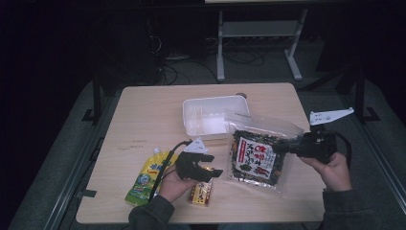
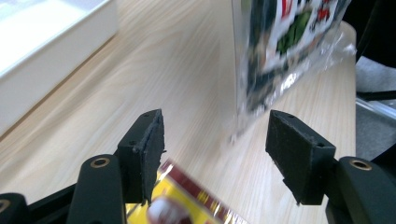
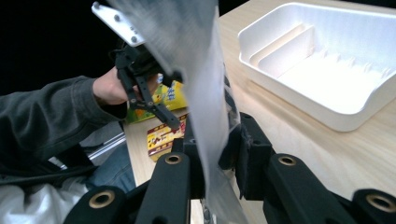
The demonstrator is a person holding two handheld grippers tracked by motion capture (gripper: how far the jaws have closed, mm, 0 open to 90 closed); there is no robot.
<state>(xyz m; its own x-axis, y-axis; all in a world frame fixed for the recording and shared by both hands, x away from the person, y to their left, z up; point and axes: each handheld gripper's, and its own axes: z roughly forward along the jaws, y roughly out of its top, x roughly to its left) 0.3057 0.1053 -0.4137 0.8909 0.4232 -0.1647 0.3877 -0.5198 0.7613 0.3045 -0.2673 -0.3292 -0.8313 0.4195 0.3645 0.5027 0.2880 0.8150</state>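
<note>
The right gripper (image 1: 282, 147) is clamped on the right edge of the clear snack bag (image 1: 258, 155), its jaws pinching the thin plastic flat between them, and the bag hangs tilted off the table (image 1: 143, 115) at about 3 o'clock from the table's middle. The white tray (image 1: 210, 115) sits just behind it, at 11 o'clock from the bag, touching or nearly touching its top corner. The left gripper (image 1: 215, 171) hovers at 9 o'clock from the bag with its jaws well apart and nothing between them; a small red and yellow packet (image 1: 201, 193) lies under it, and a yellow-green pouch (image 1: 143, 179) rests at its 9 o'clock

The step looks like carrying the bag toward the tray. To do it well, keep the pinch firm on the film, since slick plastic can slide out, and lift until the lower edge clears the tray wall. The left gripper should stay clear, or steady the bag's free side if it swings
</note>
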